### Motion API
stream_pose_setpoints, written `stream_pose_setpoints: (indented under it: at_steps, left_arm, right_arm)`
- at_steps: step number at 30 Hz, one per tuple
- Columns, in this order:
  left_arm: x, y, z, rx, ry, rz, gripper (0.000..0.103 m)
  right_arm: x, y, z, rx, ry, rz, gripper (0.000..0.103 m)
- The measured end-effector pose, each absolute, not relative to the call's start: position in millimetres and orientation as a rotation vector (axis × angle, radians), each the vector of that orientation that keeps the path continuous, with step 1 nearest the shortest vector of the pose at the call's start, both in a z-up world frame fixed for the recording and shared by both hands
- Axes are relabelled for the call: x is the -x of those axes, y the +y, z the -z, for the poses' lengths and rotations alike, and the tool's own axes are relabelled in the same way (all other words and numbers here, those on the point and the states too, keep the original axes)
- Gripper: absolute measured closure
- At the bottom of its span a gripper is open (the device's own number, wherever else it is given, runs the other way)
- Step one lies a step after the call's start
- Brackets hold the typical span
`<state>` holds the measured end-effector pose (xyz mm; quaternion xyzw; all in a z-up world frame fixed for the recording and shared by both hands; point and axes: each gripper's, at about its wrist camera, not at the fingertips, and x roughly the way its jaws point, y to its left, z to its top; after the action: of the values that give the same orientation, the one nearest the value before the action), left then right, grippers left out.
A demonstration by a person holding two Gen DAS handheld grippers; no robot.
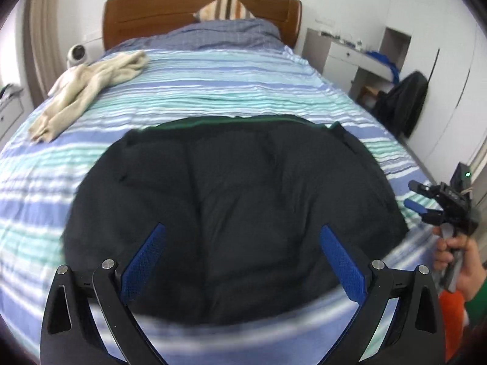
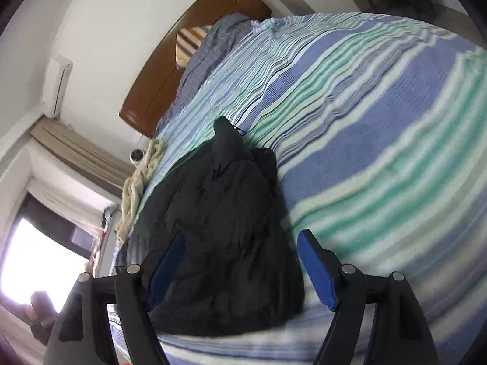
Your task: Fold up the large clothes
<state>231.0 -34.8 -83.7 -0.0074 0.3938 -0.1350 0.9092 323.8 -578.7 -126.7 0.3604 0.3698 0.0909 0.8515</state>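
Lying folded on the striped bed (image 1: 213, 70), the dark jacket (image 1: 231, 200) sits near its foot edge, within easy reach. Both claws, left (image 1: 240, 261) and right (image 2: 240, 267), hang spread above it, pinching nothing, probably between folds.

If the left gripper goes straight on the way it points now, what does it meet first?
Most likely the black jacket: the left gripper is open, aimed down at its middle, nothing between. Depth is hard to judge, but the striped bedcover lies only beyond and around it.
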Motion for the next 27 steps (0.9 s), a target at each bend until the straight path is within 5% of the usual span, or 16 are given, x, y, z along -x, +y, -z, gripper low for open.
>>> stream_pose_setpoints:
  at_steps: [6, 16, 17, 18, 19, 27]
  left_arm:
    - [-307.7, -57.9, 150.8, -0.051, 1.017, 0.187, 0.000]
    - [-314.3, -55.3, 173.7, -0.095, 0.982, 0.191, 0.001]
    - [-313.4, -54.6, 173.9, -0.095, 0.977, 0.192, 0.001]
    - [-311.3, -54.5, 174.4, -0.097, 0.977, 0.192, 0.001]
    - [-309.9, -55.7, 174.0, -0.100, 0.979, 0.192, 0.001]
    - [-315.4, -62.6, 164.4, -0.128, 1.023, 0.180, 0.002]
  right_arm:
    - [-377.3, -585.4, 157.1, -0.865, 0.868, -0.249, 0.025]
    - [-417.5, -569.3, 180.2, -0.833, 1.011, -0.373, 0.025]
    - [-421.5, -562.6, 176.8, -0.809, 1.018, -0.394, 0.027]
    - [-422.8, -556.5, 175.0, -0.818, 1.025, -0.448, 0.058]
    - [-420.8, -552.3, 168.7, -0.835, 1.008, -0.464, 0.069]
    - [-392.3, -500.8, 60.1, -0.755, 0.784, -0.492, 0.076]
